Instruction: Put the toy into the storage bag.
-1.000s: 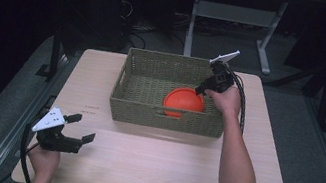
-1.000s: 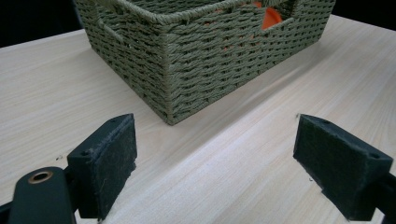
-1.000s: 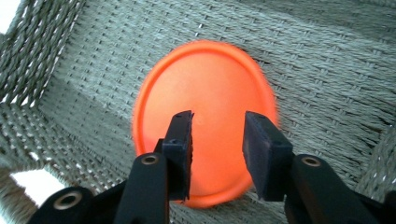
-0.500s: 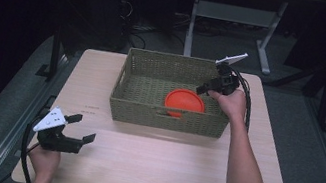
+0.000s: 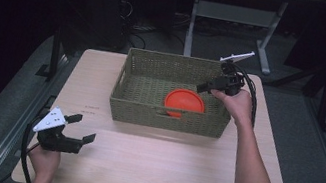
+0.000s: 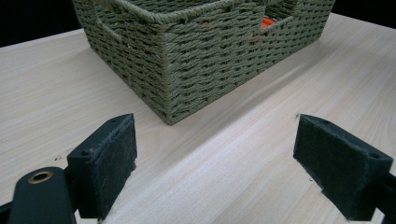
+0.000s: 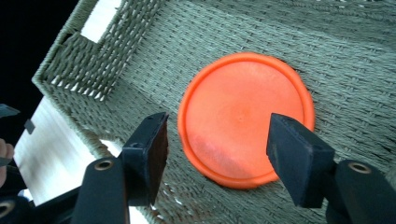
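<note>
A pale wooden table [image 5: 176, 175] bears a woven basket [image 5: 147, 111] (olive green).

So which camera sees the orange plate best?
The right gripper view: the orange plate lies whole on the basket floor, close up. The high view shows it small, partly behind the basket's near wall. The left gripper view catches an orange sliver.

Hand-held gripper [image 6: 215, 163] jaws apart over table [image 6: 243, 177], facing basket [image 6: 196, 56].

Orange disc [image 5: 184, 100] near edge hidden (basket wall [image 5: 166, 117])
</note>
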